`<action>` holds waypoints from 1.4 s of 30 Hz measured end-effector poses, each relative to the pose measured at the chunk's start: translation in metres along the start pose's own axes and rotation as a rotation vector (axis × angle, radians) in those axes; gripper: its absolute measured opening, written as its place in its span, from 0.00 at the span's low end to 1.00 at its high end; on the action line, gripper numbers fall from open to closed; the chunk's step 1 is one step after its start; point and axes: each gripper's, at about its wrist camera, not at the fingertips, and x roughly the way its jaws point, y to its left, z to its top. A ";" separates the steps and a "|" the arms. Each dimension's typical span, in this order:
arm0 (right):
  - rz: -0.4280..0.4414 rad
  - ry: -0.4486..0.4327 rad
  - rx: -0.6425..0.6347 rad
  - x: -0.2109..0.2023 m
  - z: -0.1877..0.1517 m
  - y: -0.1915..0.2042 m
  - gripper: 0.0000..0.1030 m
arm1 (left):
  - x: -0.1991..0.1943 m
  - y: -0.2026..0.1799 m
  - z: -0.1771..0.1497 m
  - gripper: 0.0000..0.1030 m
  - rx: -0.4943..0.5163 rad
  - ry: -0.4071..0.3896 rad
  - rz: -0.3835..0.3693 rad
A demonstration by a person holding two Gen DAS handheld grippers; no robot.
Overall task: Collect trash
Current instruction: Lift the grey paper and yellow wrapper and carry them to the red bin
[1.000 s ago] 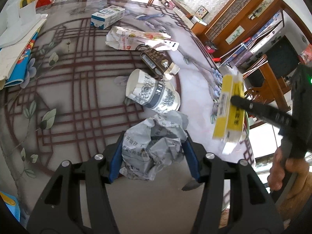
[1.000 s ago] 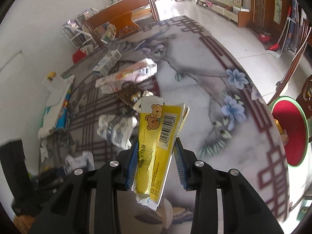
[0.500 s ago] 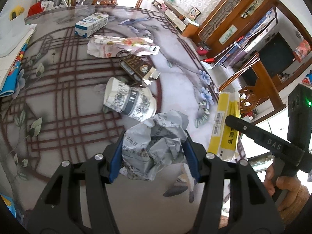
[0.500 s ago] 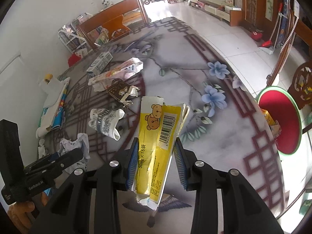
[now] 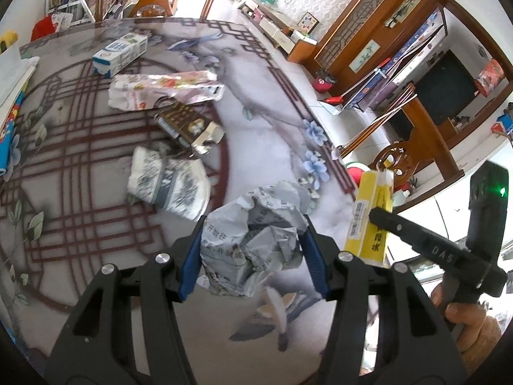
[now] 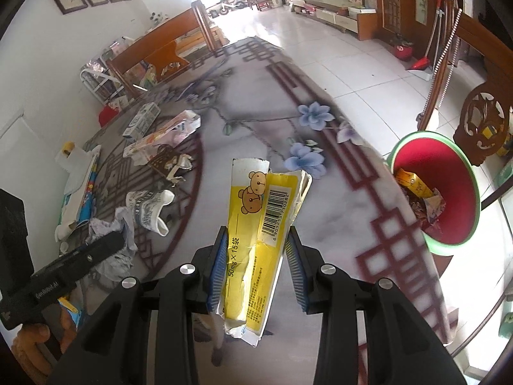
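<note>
Left wrist view shows the left gripper (image 5: 250,250) low in the frame, its blue pads pressed on a crumpled newspaper ball (image 5: 253,240) held above the table (image 5: 263,128). At the right edge, the right gripper (image 6: 256,256) is clamped on a yellow packet (image 6: 259,224), which stands upright. On the table in the upper left lie a milk carton (image 5: 120,53), a long pink wrapper (image 5: 160,88), a brown box (image 5: 186,125) and a crushed paper cup (image 5: 166,186). Right wrist view has a red bin (image 6: 449,189) with a green rim at the right, beside the table edge, with trash inside.
</note>
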 end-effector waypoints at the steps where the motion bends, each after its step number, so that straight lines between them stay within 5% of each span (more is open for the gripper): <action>1: 0.000 -0.001 0.002 -0.001 0.001 -0.004 0.34 | 0.001 -0.003 0.002 0.52 0.001 -0.003 -0.002; 42: -0.049 -0.085 0.173 -0.053 0.032 -0.203 0.34 | 0.091 -0.186 0.033 0.52 0.143 0.025 -0.069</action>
